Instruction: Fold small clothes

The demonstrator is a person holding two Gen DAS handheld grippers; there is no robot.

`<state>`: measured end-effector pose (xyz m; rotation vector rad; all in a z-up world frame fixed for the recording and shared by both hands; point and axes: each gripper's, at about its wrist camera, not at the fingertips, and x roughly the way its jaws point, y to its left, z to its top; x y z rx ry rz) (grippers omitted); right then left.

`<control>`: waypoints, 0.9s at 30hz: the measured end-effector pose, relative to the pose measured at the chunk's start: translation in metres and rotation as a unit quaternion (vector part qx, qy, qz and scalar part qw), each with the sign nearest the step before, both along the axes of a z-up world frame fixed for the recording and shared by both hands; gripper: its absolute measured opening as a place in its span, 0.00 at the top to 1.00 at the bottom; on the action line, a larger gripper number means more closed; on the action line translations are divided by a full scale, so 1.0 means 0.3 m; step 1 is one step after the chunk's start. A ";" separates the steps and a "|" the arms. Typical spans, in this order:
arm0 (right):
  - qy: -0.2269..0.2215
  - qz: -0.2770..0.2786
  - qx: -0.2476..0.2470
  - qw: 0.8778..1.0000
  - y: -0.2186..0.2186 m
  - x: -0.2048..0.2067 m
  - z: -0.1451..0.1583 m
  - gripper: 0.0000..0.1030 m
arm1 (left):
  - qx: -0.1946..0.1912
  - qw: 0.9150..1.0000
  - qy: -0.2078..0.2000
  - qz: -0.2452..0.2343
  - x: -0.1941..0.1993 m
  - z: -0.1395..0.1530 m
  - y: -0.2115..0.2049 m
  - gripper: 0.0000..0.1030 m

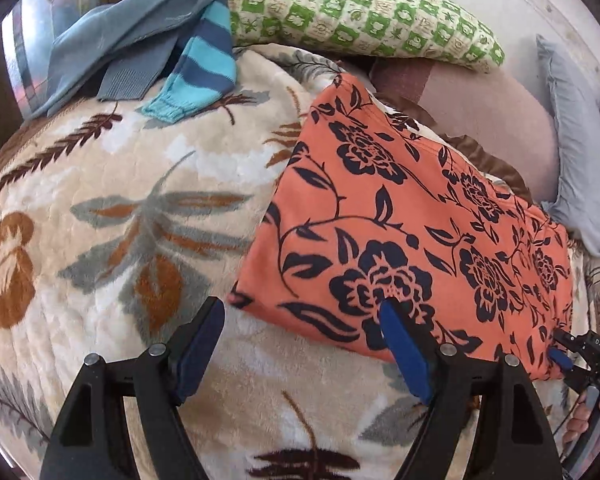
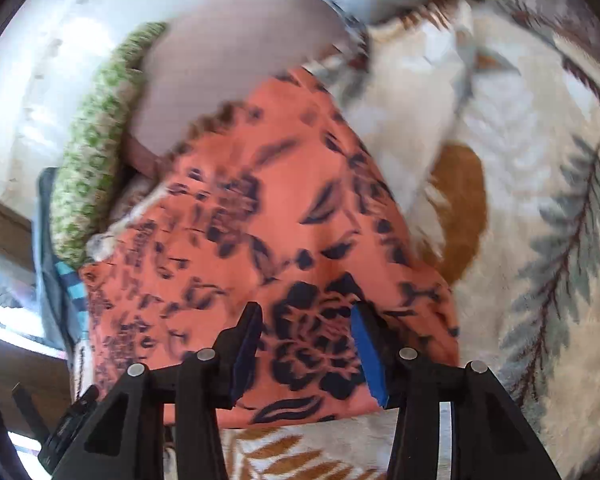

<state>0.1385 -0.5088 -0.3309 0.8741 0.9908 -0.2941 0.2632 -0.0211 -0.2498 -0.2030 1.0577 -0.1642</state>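
An orange garment with a dark floral print (image 1: 400, 224) lies flat on a cream leaf-patterned blanket (image 1: 112, 208); it also shows in the right wrist view (image 2: 260, 232). My left gripper (image 1: 302, 312) is open at the garment's near left corner, its right finger over the cloth, its left finger over the blanket. My right gripper (image 2: 306, 316) is open just above the garment's near edge, holding nothing. It shows at the garment's near right corner in the left wrist view (image 1: 560, 350). The right wrist view is motion-blurred.
A green checked pillow (image 1: 364, 16) lies at the bed's head, with a pink pillow (image 1: 500, 120) and a grey-blue one (image 1: 576, 140) to the right. A grey-blue garment (image 1: 132, 36) and a striped blue sleeve (image 1: 200, 72) lie at the far left.
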 end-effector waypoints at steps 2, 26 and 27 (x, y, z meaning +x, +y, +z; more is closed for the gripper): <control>-0.011 -0.005 0.020 1.000 -0.014 -0.001 0.031 0.49 | -0.045 0.999 0.019 0.007 -0.044 -0.022 0.026 0.21; -0.070 -0.045 0.200 0.976 -0.126 -0.216 -0.093 0.45 | -0.280 0.957 0.017 0.074 0.066 -0.131 0.043 0.22; -0.073 -0.049 0.196 0.977 -0.123 -0.207 -0.094 0.45 | -0.282 0.956 0.018 0.073 0.075 -0.132 0.039 0.22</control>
